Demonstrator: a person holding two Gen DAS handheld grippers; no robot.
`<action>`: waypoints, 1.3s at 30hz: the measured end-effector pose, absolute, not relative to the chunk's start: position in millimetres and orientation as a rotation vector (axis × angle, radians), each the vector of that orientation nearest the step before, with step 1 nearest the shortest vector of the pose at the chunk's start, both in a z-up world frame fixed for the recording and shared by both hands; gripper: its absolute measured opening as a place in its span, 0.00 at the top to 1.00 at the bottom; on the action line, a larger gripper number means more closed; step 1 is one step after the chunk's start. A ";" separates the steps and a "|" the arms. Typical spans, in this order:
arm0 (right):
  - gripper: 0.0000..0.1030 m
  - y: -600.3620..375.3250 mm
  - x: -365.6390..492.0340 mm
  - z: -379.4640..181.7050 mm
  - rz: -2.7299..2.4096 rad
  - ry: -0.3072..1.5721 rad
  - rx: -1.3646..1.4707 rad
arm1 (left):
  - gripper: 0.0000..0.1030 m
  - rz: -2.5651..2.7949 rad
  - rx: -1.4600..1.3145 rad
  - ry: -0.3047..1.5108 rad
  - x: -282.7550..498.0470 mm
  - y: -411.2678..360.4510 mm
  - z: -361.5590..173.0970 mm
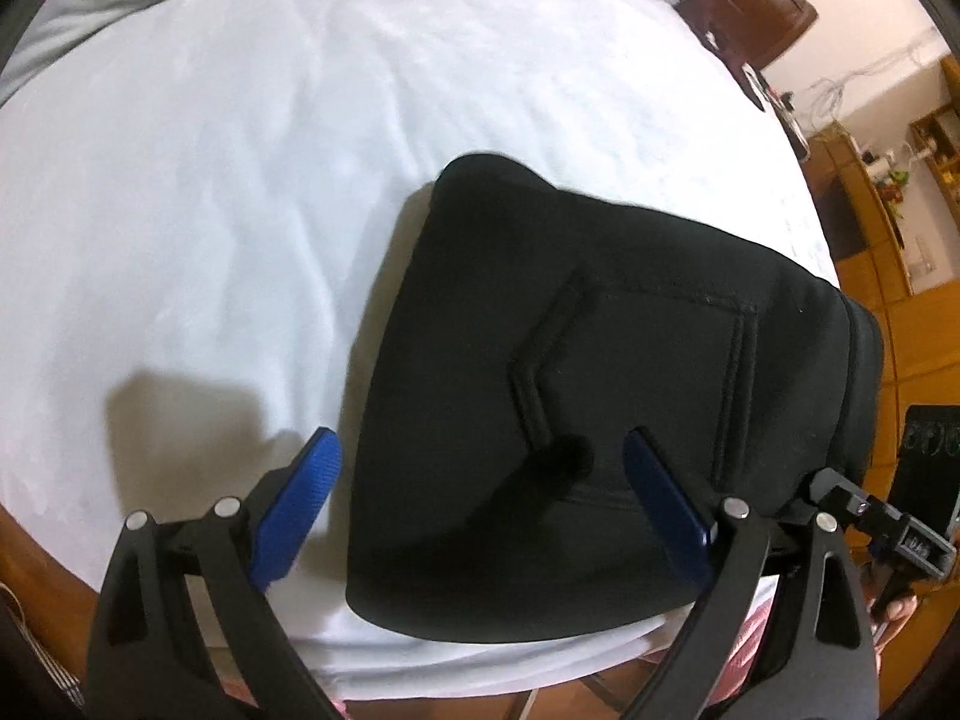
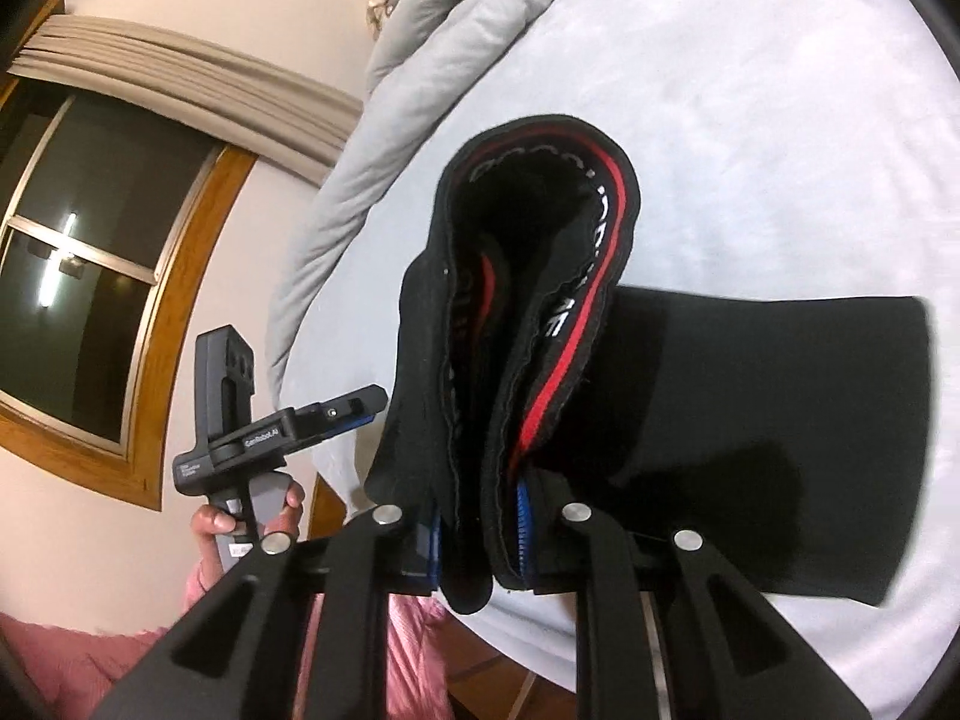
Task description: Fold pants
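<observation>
Black pants [image 1: 600,372] lie folded on a white bed sheet [image 1: 210,180], a back pocket facing up. My left gripper [image 1: 480,468] is open above the near left part of the pants, its blue pads on either side of the edge, holding nothing. My right gripper [image 2: 480,516] is shut on the pants' waistband [image 2: 540,276], which has a red stripe and white letters inside, and lifts that end off the sheet [image 2: 750,120]. The rest of the pants [image 2: 768,420] lies flat to the right. The left gripper also shows in the right wrist view [image 2: 354,408], held in a hand.
A grey duvet [image 2: 432,72] is bunched along the far side of the bed. A wooden headboard [image 1: 756,6] and wooden furniture [image 1: 888,222] stand to the right. A window [image 2: 90,276] is on the wall. The bed's near edge [image 1: 480,666] is just below my grippers.
</observation>
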State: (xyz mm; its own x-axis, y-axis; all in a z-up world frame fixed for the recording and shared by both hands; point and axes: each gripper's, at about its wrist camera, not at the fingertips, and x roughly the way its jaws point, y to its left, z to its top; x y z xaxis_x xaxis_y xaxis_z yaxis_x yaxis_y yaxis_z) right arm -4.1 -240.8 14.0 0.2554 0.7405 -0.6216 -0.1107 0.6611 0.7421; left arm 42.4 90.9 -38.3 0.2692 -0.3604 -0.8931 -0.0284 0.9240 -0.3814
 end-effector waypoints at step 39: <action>0.42 -354.4 16.5 -12.3 0.272 1.211 0.583 | 0.08 -0.188 -0.085 1.292 86.3 5.8 -41.4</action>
